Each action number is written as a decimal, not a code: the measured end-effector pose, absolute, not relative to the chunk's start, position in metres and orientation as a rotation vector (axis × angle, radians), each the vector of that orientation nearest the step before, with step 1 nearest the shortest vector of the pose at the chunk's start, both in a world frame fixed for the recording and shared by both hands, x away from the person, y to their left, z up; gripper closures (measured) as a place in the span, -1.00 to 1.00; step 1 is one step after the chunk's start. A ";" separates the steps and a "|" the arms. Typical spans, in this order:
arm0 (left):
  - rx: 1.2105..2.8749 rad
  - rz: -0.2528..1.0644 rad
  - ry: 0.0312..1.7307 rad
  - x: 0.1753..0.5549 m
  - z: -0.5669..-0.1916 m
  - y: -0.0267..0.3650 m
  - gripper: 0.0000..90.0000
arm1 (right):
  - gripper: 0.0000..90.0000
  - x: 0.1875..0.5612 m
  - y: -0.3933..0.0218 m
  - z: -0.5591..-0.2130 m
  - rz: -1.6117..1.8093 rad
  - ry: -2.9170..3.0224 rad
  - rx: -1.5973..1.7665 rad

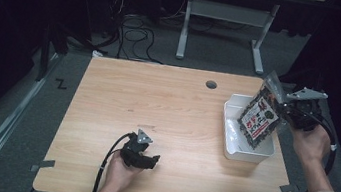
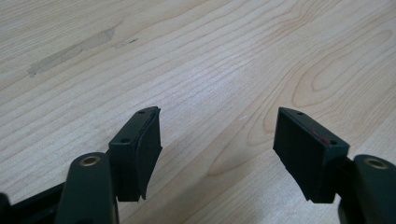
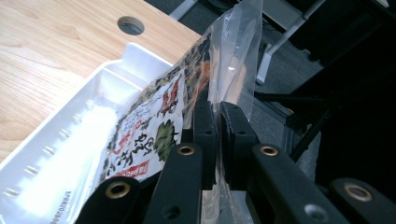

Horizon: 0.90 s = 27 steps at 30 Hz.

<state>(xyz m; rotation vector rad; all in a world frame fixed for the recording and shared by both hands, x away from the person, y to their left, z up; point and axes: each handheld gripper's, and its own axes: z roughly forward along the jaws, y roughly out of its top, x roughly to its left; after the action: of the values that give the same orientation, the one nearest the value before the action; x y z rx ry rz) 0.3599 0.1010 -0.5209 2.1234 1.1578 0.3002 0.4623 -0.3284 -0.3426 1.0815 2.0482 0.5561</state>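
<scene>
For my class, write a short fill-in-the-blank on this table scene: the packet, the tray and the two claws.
1. The right claw is shut on the clear edge of a snack ____.
2. The packet hangs over a tray whose colour is ____.
3. The left claw has nothing between its jaws and sits over the bare ____ table.
4. The round hole in the tabletop lies to the ____ of the tray in the high view.

Missing words: packet; white; wooden; left
</scene>
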 end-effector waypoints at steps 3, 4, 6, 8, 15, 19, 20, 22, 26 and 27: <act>2.126 0.301 1.157 0.360 -0.521 0.101 -0.27 | 0.89 0.463 -0.332 -0.344 0.543 2.055 1.114; 2.128 0.301 1.155 0.360 -0.521 0.100 -0.27 | 0.87 0.464 -0.333 -0.344 0.539 2.054 1.118; 2.130 0.299 1.155 0.360 -0.521 0.100 -0.27 | 0.84 0.464 -0.335 -0.345 0.537 2.053 1.140; 2.130 0.300 1.154 0.360 -0.521 0.100 -0.27 | 0.80 0.466 -0.339 -0.347 0.533 2.057 1.174; 2.133 0.297 1.155 0.360 -0.522 0.100 -0.27 | 0.68 0.471 -0.354 -0.351 0.543 2.052 1.272; 2.133 0.297 1.155 0.360 -0.522 0.100 -0.27 | 0.61 0.473 -0.358 -0.352 0.531 2.047 1.308; 2.132 0.297 1.155 0.360 -0.521 0.100 -0.27 | 0.57 0.473 -0.359 -0.352 0.528 2.040 1.318; 2.132 0.297 1.154 0.360 -0.521 0.100 -0.27 | 0.48 0.474 -0.359 -0.352 0.539 2.039 1.321; 2.136 0.299 1.153 0.360 -0.522 0.099 -0.27 | 0.37 0.473 -0.359 -0.350 0.573 2.029 1.329; 2.136 0.298 1.153 0.360 -0.522 0.099 -0.27 | 0.31 0.472 -0.359 -0.348 0.588 2.024 1.328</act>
<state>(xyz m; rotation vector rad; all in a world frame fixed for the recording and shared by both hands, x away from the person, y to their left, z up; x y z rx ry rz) 0.3598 0.0995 -0.5217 2.1356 1.1533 0.2983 0.4724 -0.3585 -0.3479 1.3275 2.0245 0.5881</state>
